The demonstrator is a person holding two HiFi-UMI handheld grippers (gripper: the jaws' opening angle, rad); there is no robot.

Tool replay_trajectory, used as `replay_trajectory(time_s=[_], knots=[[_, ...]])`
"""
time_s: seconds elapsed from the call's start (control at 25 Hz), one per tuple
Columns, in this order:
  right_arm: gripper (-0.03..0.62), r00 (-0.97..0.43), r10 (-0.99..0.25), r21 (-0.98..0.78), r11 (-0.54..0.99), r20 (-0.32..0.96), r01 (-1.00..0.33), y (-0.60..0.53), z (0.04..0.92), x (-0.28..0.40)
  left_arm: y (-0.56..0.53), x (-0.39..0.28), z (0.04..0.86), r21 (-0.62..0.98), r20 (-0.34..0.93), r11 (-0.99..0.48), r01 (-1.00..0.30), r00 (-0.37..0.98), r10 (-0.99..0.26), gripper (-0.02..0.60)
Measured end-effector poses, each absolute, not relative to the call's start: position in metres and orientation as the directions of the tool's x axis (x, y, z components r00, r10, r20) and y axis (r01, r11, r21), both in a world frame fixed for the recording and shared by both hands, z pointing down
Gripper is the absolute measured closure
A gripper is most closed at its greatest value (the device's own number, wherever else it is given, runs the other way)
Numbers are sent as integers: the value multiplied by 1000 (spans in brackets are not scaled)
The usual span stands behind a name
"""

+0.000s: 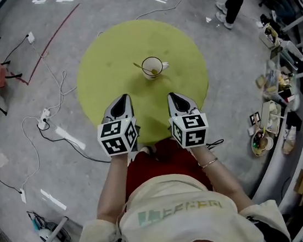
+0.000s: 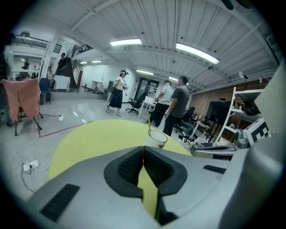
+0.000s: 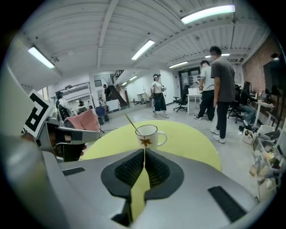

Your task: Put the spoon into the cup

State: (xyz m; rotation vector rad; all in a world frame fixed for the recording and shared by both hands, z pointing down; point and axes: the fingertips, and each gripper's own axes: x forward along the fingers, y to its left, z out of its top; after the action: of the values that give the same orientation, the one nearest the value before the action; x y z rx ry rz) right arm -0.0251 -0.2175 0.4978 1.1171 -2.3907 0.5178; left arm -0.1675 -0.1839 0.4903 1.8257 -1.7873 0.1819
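left claw (image 2: 143, 150) and right claw (image 3: 145, 151) closed, empty; slim spoon (image 3: 131, 123) leans in round cup (image 3: 147, 136).

Open tabletop lies between the left gripper (image 1: 122, 99) and right gripper (image 1: 172, 96), side by side at the table's (image 1: 107, 79) 6 o'clock edge, and the cup (image 1: 153, 67) standing alone toward 12 o'clock. The spoon (image 1: 138, 66) juts from the cup toward 10 o'clock and the cup's handle sticks out at 3 o'clock, narrowing those approaches. On the floor, cables (image 1: 36, 124) trail at 9 o'clock and cluttered shelves (image 1: 301, 125) crowd 3 o'clock.
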Motion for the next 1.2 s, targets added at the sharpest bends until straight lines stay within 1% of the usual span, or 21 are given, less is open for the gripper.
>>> replay_trajectory(time_s=[0.56, 1.2], knots=[[558, -568, -657, -102, 605, 496, -789, -176, 475, -25, -135, -175, 473, 283, 446, 37, -958, 97, -890, 557], [559, -561, -692, -113, 580, 455, -807, -116, 461, -24, -69, -182, 461, 271, 424, 14, -963, 106, -900, 557]])
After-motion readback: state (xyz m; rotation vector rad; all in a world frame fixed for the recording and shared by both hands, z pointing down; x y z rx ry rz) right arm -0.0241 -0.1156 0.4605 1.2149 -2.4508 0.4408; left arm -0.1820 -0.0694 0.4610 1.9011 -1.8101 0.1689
